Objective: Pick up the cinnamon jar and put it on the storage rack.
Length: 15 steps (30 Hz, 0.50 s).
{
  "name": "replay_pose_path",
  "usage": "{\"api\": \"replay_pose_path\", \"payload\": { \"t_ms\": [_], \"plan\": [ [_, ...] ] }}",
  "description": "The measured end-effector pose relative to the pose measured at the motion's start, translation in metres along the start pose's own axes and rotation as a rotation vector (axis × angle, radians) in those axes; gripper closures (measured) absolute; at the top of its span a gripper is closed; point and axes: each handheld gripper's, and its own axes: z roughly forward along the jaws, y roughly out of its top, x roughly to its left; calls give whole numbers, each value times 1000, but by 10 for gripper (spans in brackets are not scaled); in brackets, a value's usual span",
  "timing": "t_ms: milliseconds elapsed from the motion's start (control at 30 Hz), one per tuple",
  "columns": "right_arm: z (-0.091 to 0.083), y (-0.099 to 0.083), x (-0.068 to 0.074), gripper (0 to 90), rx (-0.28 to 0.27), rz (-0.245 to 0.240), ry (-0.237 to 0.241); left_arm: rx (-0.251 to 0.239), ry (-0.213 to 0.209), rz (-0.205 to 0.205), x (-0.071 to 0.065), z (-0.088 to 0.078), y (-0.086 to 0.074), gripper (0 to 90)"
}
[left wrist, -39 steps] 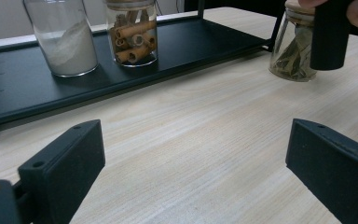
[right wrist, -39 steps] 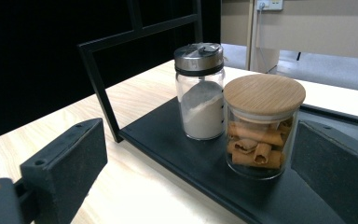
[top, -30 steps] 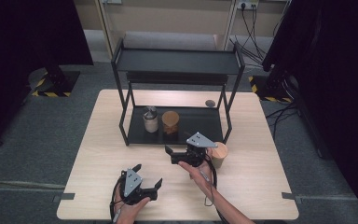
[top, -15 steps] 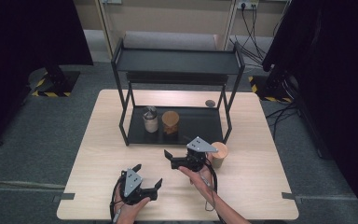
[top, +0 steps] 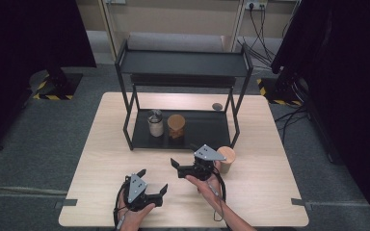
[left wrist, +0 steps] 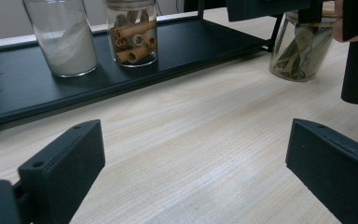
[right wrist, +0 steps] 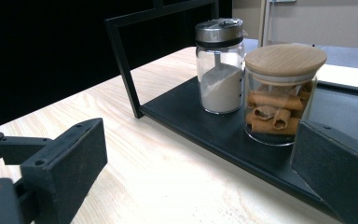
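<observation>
Now we see our right gripper (top: 182, 156) gaping wide, empty, aimed at the cinnamon jar (top: 176, 126) at its eleven o'clock on the rack's lower shelf (top: 207, 130); our left gripper (top: 152, 182) likewise gapes empty.

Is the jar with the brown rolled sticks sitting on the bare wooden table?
No, the jar of rolled sticks stands on the black bottom shelf of the rack, beside the jar of white powder.
</observation>
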Motion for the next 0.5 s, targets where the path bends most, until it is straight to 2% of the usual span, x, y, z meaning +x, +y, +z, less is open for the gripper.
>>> {"api": "replay_pose_path", "payload": {
  "t_ms": [500],
  "plan": [
    [-8,-7,0,40,11,7,0,1,0,-3,0,0,0,41]
  ]
}}
